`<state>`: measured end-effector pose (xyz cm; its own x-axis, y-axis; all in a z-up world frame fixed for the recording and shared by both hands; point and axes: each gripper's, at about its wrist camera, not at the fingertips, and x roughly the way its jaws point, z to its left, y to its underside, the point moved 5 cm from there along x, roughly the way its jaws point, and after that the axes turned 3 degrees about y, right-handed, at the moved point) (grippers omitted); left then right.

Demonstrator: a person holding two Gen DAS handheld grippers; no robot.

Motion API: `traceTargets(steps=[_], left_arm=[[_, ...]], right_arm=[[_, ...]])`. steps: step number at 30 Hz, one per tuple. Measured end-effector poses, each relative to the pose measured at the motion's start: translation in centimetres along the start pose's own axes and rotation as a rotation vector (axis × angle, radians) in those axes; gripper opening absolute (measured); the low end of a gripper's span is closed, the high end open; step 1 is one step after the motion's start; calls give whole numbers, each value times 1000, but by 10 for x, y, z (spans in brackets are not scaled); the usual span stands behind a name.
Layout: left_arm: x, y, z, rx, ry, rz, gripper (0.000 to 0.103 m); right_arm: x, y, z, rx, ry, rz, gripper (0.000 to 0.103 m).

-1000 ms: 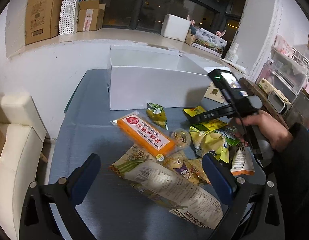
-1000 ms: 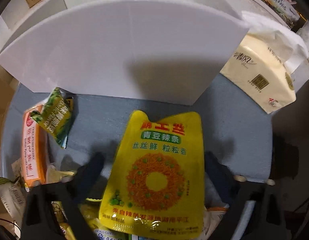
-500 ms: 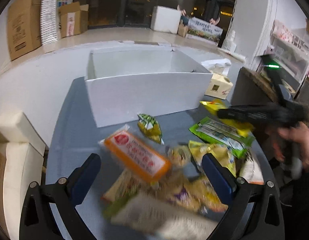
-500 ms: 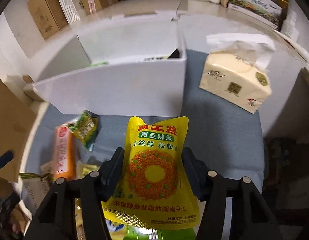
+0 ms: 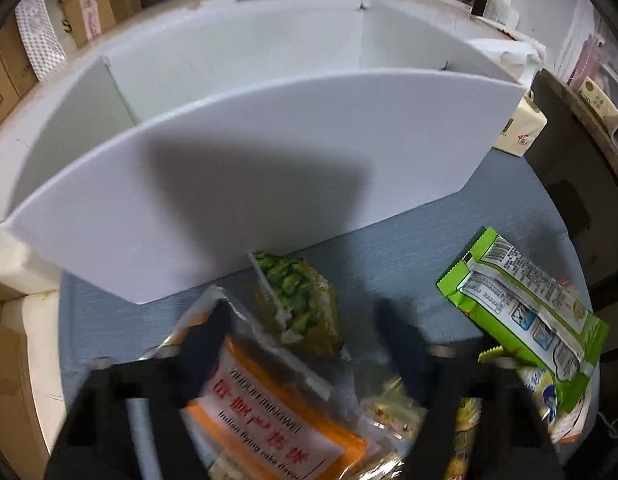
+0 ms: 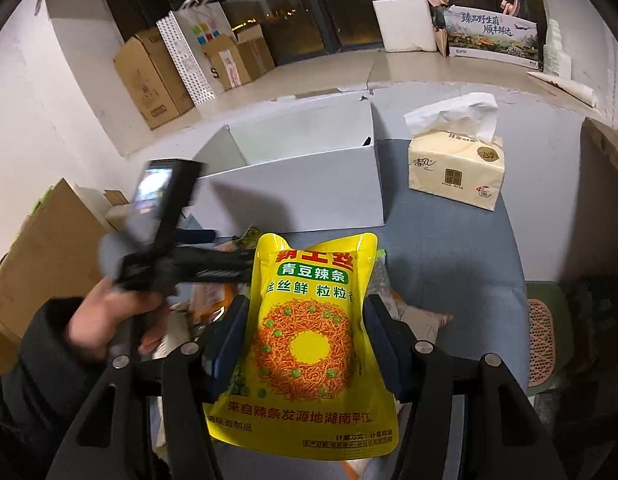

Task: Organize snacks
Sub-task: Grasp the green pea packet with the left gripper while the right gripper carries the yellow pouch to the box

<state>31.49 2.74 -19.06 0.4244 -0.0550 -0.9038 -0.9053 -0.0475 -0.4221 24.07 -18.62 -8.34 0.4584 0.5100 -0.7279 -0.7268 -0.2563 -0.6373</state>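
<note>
My right gripper is shut on a yellow snack pouch and holds it in the air in front of the white open box. My left gripper is open and low over the snack pile, its fingers astride a small green pea packet and the top of an orange wrapped bar. The left gripper also shows in the right wrist view, held by a hand. The white box fills the left wrist view just beyond the snacks. Its inside looks empty.
A green and white snack bag lies at the right on the blue-grey table, with more packets below it. A tissue pack stands right of the box. Cardboard boxes stand on the ledge behind.
My right gripper has lifted the yellow pouch up and back from the box. My left gripper has moved forward and down over the orange bar and the pea packet.
</note>
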Motion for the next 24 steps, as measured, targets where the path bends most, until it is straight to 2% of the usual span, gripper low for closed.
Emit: traceTargets(steps=[1,4,7,10,13,15,20,24], left_arm=[[4,0,0,-5,6,20,44],[1,0,2,-13,33,17,40],[-18,6,1,13,61,-38,39],[-50,15,1,7,142,-124,39],[-93,25,0,23,191,-243,39],[-122,29,-2,50,191,-317,39],[-179,22,15,32,210,-464,39],[-194,-6,38,-9,183,-530,39]], right_arm=[[-3,2,0,2,-3,-5,63],[-7,5,-4,13,-11,-10,63],[-9,6,-7,22,-20,-15,63],[-11,3,-8,35,-26,-34,63],[-12,0,-7,47,-35,-59,63],[-12,-4,-3,54,-48,-78,63],[-2,-25,17,36,-58,-106,63],[12,-58,33,7,-81,-122,63]])
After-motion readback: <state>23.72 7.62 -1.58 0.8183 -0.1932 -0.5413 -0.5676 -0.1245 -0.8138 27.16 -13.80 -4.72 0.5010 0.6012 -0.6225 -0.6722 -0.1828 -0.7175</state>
